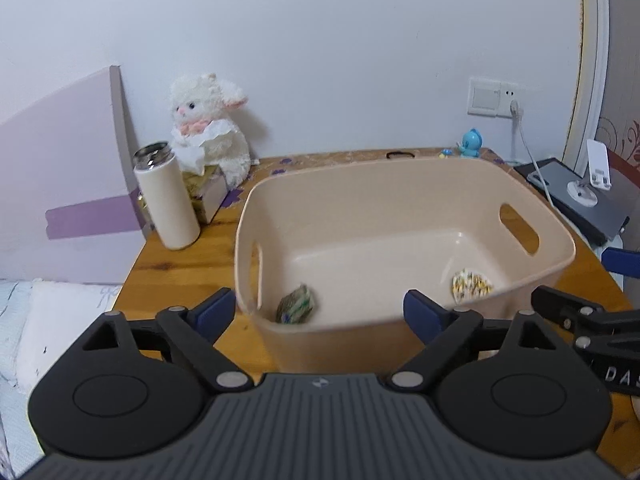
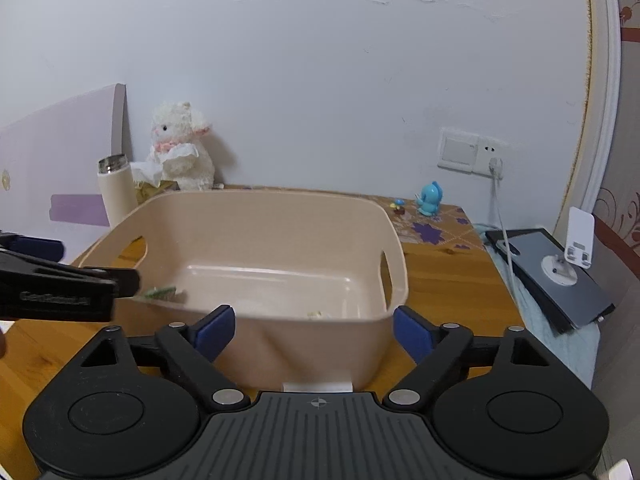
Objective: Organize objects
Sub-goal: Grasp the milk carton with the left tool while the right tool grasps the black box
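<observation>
Two grippers, left gripper (image 1: 318,312) and right gripper (image 2: 314,330), spread wide, empty, just short of bin (image 1: 400,188) | two packets inside: green packet (image 1: 295,309), yellow packet (image 1: 471,286) | beyond bin: thermos (image 1: 167,200), likely next; close around its body squarely, lift upright.

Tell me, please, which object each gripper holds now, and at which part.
Nothing is held. The left gripper and the right gripper are both open and empty, in front of the beige bin.

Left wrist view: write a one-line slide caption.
Open left gripper facing a beige bin holding two small wrapped items, on a wooden table.
</observation>
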{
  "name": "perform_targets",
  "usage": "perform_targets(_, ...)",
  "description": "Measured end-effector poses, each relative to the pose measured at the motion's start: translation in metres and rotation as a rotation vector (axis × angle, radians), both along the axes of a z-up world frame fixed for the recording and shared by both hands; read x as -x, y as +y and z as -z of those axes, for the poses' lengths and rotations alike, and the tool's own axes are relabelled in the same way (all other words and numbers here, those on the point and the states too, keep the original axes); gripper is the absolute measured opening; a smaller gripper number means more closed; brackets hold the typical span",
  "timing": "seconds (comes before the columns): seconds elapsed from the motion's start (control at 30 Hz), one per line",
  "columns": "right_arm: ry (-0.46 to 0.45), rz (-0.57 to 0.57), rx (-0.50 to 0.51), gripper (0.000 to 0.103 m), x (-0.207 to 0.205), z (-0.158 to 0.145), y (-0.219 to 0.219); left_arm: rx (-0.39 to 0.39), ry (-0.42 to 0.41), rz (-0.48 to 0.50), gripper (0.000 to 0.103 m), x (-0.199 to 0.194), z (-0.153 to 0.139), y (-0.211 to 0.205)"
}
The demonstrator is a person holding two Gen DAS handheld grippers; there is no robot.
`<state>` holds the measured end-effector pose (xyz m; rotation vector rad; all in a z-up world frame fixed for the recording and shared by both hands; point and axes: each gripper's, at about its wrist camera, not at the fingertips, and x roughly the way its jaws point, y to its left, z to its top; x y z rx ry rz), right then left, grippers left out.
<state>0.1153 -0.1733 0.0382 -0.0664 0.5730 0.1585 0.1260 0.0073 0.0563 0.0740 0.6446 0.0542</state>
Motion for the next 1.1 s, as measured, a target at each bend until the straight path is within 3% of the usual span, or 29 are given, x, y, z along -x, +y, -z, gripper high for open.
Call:
perform_targets(0.2, 0.041, -0.001, 0.005, 0.093, 0.012, 0.017, -0.007, 0.019, 0.048, -0.036, 0.097, 0.018, 0.02, 0.006)
perform_targets(0.57, 0.143, 0.01, 0.042, 0.094, 0.012, 0.06, -0.015, 0.01, 0.165, -0.004, 0.097, 0.028, 0.067, -0.003)
perform_targets(1.1, 0.225, 0.027, 0.026, 0.094, -0.02, 0.094, -0.013, 0.093, 0.17, -0.018, 0.097, 0.0, 0.096, 0.008)
